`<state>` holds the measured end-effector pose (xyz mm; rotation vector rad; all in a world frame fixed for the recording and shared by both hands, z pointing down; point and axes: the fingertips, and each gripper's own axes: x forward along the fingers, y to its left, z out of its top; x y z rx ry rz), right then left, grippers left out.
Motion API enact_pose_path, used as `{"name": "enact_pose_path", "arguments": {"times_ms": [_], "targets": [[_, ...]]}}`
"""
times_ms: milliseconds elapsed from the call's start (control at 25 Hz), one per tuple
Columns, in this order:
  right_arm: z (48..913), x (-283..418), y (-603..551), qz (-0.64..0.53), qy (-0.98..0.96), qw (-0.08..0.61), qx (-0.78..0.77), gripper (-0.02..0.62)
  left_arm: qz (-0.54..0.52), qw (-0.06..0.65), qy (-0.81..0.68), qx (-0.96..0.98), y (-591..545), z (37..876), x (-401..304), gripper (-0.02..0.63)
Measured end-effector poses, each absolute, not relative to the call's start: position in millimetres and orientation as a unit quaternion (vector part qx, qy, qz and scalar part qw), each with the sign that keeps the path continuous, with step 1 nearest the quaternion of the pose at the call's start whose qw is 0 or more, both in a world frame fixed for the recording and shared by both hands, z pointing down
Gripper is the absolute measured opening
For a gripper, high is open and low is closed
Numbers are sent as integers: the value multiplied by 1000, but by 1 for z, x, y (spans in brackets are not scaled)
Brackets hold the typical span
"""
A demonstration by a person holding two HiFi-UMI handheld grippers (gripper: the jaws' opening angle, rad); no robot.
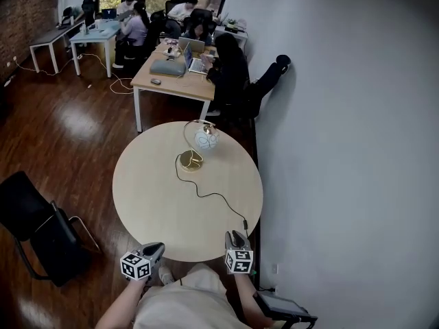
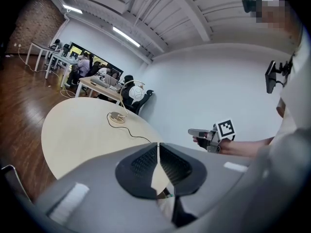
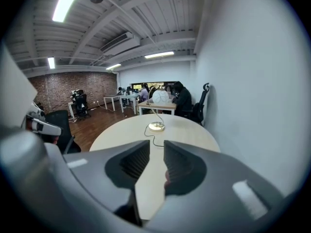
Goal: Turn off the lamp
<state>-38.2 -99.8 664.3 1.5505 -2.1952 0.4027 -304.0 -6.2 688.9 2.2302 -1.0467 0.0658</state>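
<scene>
**A:** Where's the lamp [image 1: 191,160]?

**B:** On the round table [image 1: 144,197], towards its far side and a little right of centre. The brass base sits flat on the top, and a thin stem arcs up from it to a white globe [image 1: 206,139] hanging just beyond the base.

**A:** And the cord [image 1: 206,195]?

**B:** It's black. It snakes from the base across the tabletop to the near right edge and goes over the rim there, close to the right gripper [image 1: 235,237].

**A:** What is that gripper doing?

**B:** It hangs at the near right rim and points across the table at the lamp. Its jaws stand a narrow gap apart, with only bare tabletop showing between them, so it holds nothing.

**A:** And the left gripper [image 2: 158,147]?

**B:** It's at the near edge, left of the other one. Its jaw tips are pressed together and it's empty too. Both are well apart from the lamp.

**A:** Anything else around?

**B:** A black chair [image 1: 34,225] on the wood floor to the near left, a plain wall [image 1: 343,149] along the right, and people seated at desks [image 1: 178,77] at the far end of the room
</scene>
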Motion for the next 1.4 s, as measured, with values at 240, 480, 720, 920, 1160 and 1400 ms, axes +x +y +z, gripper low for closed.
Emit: {"name": "enact_pose_path", "arguments": {"times_ms": [240, 480, 720, 920, 1160, 1400], "targets": [[656, -20, -84, 147, -797, 193, 553, 86, 23, 324, -418, 849, 7, 676, -301, 3], [639, 3, -63, 134, -811, 178, 541, 86, 28, 325, -422, 846, 33, 666, -264, 3], [634, 37, -18, 137, -818, 170, 532, 83, 41, 322, -412, 851, 81, 662, -208, 3], [645, 55, -8, 144, -825, 175, 517, 80, 25, 305, -432, 849, 117, 661, -188, 3], [640, 52, 14, 186, -823, 163, 512, 80, 35, 324, -443, 835, 171, 666, -179, 3], [633, 51, 47, 199, -826, 149, 506, 75, 51, 332, -440, 833, 213, 663, -160, 3]]}}
